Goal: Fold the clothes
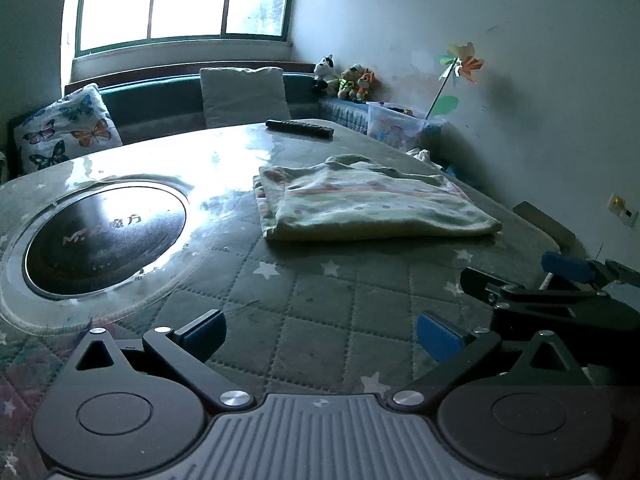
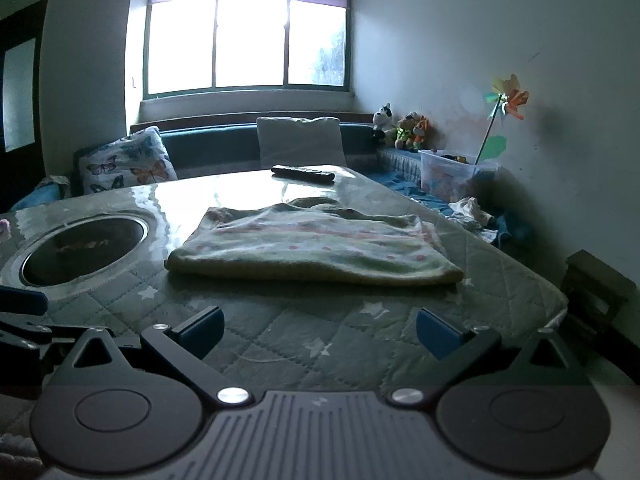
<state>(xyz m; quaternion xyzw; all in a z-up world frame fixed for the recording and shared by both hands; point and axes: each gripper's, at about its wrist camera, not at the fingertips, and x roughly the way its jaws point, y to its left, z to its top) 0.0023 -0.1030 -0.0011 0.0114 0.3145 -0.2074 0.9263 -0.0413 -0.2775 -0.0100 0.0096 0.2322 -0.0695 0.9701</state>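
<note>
A pale dotted garment (image 2: 316, 246) lies folded on the quilted table cover (image 2: 280, 332), at 12 o'clock from the right gripper (image 2: 320, 330) and 1 o'clock from the left gripper (image 1: 320, 330). Both hover near the table's edge, jaws spread and empty. A tidy next fold likely means pinching opposite corners evenly, lifting together.

One folded garment (image 2: 312, 248) and one remote control (image 2: 303, 173) lie on the counter (image 2: 320, 344). Beyond stand two cushions, three plush toys (image 2: 404, 128), one plastic bin (image 2: 452, 174) and one pinwheel (image 2: 508, 96).
</note>
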